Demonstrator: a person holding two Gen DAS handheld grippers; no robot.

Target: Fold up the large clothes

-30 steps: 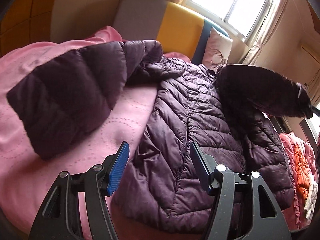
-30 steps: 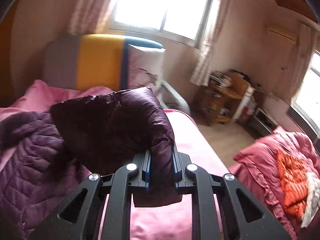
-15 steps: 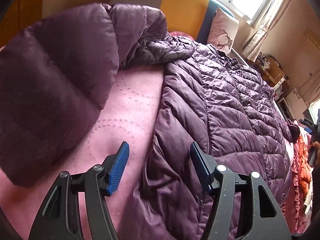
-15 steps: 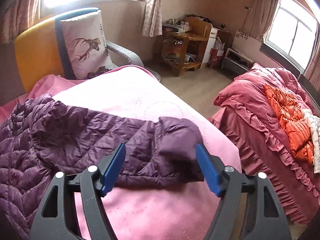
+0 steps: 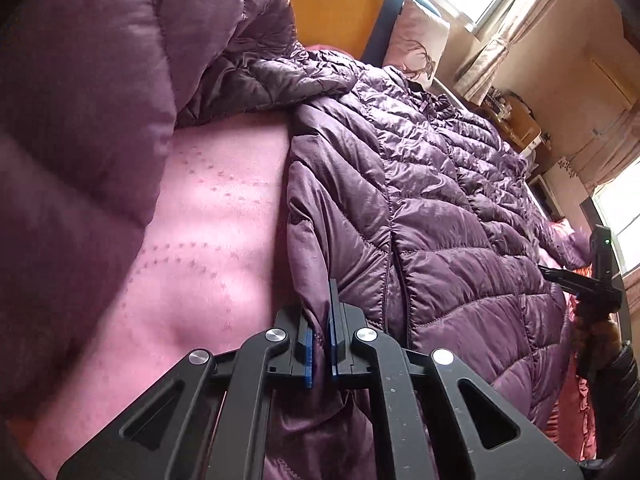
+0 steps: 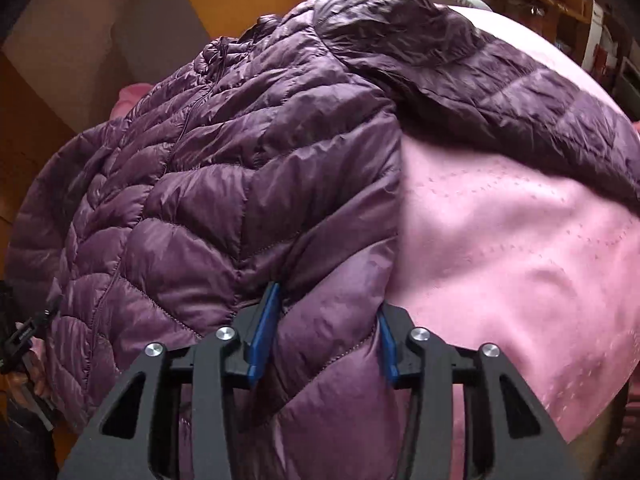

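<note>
- A purple quilted down jacket (image 5: 432,208) is spread front-up on a pink bedspread (image 5: 216,240), with its collar toward the yellow headboard (image 5: 336,8).
- The left gripper (image 5: 320,344) is clamped on the jacket's lower side edge; a fold of fabric is pinched between the blue pads (image 5: 307,354).
- The right gripper (image 6: 324,344) is set astride the opposite hem corner; the jaws are parted, and the padded fabric bulges between them without being pinched.
- One sleeve (image 5: 80,120) is seen lying out to the side on the bedspread, and the other sleeve (image 6: 500,80) is stretched across the pink cover on the far side.
- A deer-print pillow (image 5: 420,48) is propped against the headboard.
</note>
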